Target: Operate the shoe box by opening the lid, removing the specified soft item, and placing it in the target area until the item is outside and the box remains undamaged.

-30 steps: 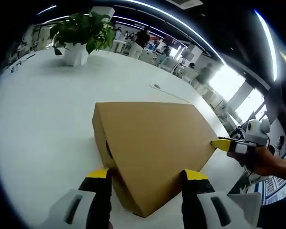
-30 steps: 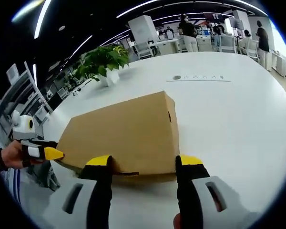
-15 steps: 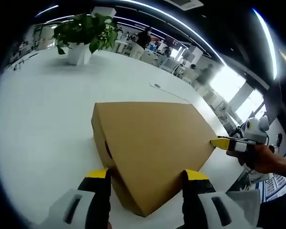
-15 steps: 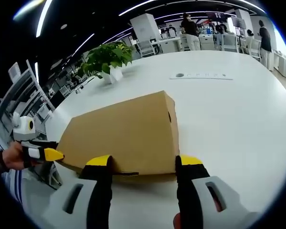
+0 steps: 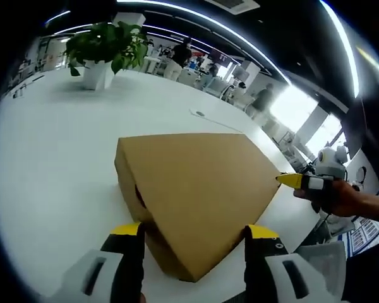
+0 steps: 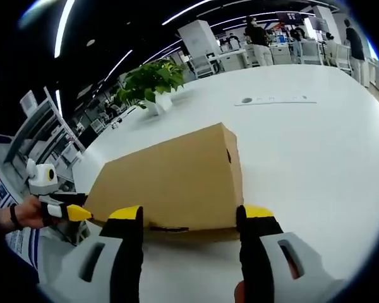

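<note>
My left gripper (image 5: 192, 230) sits nearest in the left gripper view, jaws spread wide w/ yellow tips either side of the near corner of the plain brown cardboard shoe box (image 5: 196, 186), nothing between them clamped; I can't tell if the tips touch the cardboard. Box lies flat on the big white table (image 5: 44, 145), lid down and closed, a dark finger hole on its short end wall. The soft item isn't something I can see, box being closed. At the box's far right corner the right gripper (image 5: 290, 180) comes in, yellow tip just at the edge, held by a person's hand (image 5: 344, 199).

In the right gripper view my right gripper (image 6: 189, 218) is also released, jaws apart along the box's (image 6: 170, 180) near long edge, lid seam right at the tips. The left gripper (image 6: 72, 212) pokes in from the left by the box corner, hand (image 6: 25, 213) behind it.

Further off on the table: a green leafy plant in a white pot (image 5: 104, 50), also (image 6: 153, 85). Beyond that, office desks and chairs w/ ppl standing (image 6: 259, 38), ceiling light strips overhead
</note>
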Available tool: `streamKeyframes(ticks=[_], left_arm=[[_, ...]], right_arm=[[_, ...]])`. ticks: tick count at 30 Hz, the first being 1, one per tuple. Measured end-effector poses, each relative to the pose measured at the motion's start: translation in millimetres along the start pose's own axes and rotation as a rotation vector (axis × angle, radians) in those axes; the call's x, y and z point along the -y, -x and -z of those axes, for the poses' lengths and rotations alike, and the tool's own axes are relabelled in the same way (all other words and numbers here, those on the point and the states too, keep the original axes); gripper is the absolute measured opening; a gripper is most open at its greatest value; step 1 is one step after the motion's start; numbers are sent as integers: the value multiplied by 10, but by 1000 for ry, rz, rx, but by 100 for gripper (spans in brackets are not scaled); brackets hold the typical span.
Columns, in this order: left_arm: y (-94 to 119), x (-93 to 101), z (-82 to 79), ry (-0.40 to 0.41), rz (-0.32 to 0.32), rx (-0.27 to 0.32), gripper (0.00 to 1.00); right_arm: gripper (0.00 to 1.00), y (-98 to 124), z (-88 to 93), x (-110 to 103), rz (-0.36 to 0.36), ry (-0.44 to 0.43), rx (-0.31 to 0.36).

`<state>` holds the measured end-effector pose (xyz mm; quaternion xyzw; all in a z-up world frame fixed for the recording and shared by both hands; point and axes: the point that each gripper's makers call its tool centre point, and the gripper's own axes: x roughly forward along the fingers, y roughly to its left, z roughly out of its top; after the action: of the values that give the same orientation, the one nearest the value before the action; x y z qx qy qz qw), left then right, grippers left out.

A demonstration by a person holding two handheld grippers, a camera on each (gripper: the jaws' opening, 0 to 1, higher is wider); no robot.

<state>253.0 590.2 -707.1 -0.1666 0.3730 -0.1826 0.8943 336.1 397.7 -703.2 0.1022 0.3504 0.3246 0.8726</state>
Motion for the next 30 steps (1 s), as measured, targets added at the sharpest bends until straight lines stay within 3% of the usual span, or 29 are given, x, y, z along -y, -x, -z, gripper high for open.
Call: streamKeyframes(ticks=[8,13,14,17,19,30], left_arm=[[-12,76,37,-63,19,-12,75],[-29,83,79,-131,5,-40,75],[-33,72,85,-143,-4,-44,74],[-8,-68,65,-180,-65,-44,63],[-14,-9,74,-164,-34,-45,63],[32,35,33,-162,-33,-26,62]], right_arm=[[70,16,100,-115,-66,161,-48],[63,8,138,-34,-15,257,-74],[61,4,127,11,10,261,-69],[61,-2,129,-53,-8,255,-66],[61,9,115,-57,-8,251,-63],[60,84,16,-111,-2,235,-32]])
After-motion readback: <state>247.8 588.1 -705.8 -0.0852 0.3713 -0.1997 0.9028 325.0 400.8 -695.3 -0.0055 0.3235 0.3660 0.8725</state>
